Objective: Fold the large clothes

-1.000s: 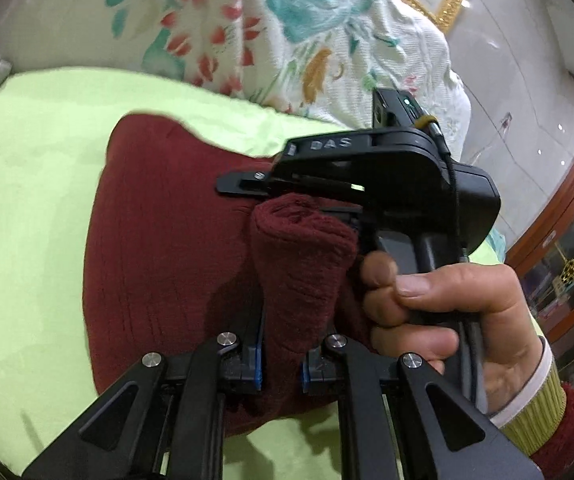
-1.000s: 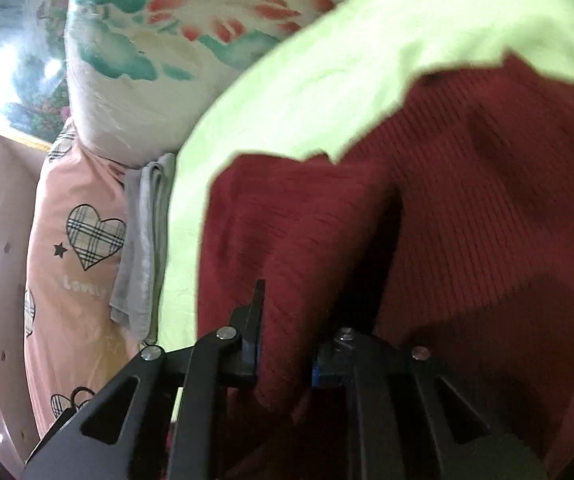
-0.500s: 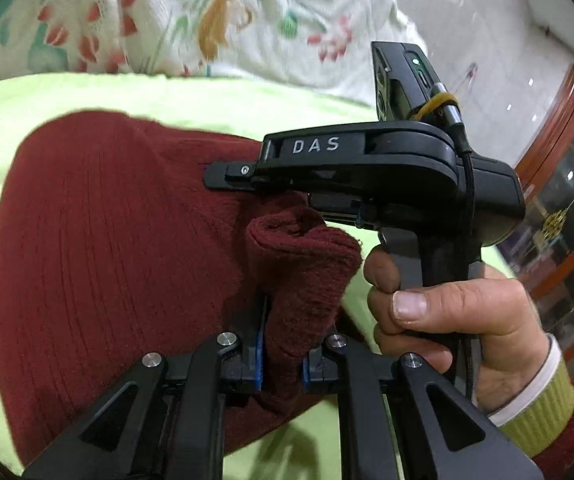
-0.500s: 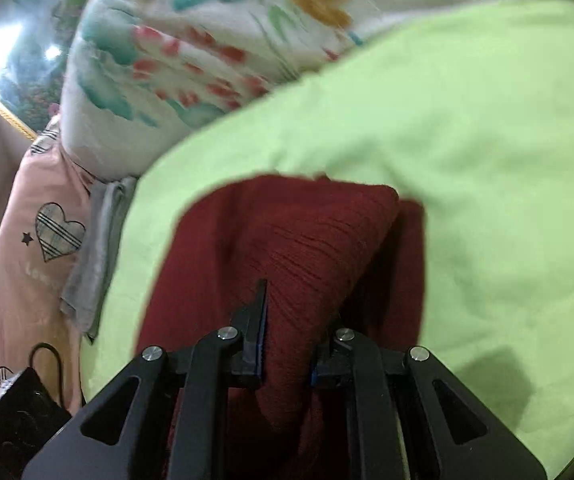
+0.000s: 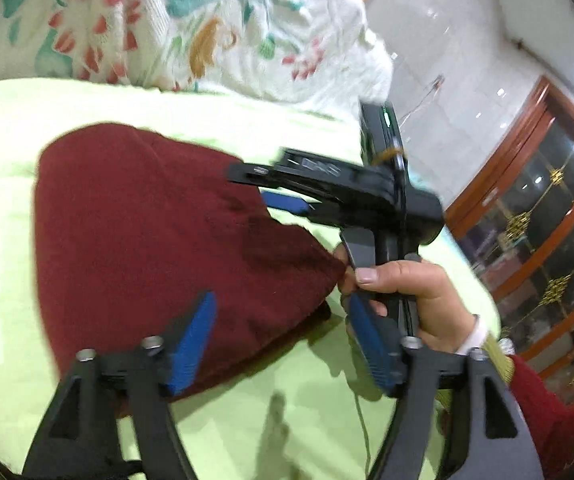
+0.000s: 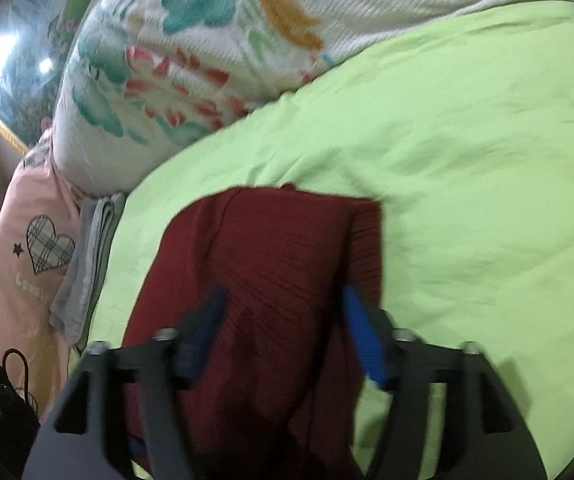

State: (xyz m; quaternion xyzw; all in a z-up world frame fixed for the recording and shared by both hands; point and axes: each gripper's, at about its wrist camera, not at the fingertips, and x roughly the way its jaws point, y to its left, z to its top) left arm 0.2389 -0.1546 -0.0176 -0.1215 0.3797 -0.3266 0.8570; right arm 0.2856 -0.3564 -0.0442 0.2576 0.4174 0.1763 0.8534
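A dark red ribbed knit sweater (image 5: 159, 248) lies folded on a lime-green bed sheet (image 5: 15, 128). Behind it a bulky quilt (image 5: 191, 20) with teal, red and orange flowers is heaped along the far edge of the bed.

In the left wrist view the left gripper (image 5: 283, 344) hovers over the near corner of the sweater. Its jaws are opening and stand wide, the blue pads (image 5: 193, 344) clear of the cloth, with nothing held between them; the knit's near edge lies beneath the gap. Just beyond it, a person's right hand (image 5: 415, 300) grips the handle of the right gripper (image 5: 271, 188), whose black body reaches out over the sweater's right edge. A yellow-green cuff shows at the wrist.

In the right wrist view the right gripper (image 6: 283, 336) also has its jaws opening, spread well apart. The folded sweater (image 6: 271, 280) lies under and between the fingers, but the pads (image 6: 361, 336) do not press it. To the left, beside the sheet, a grey folded cloth (image 6: 87, 264) rests against a pink pillow (image 6: 19, 240) printed with plaid hearts. A glass-fronted wooden cabinet (image 5: 539, 240) stands at the right of the room.
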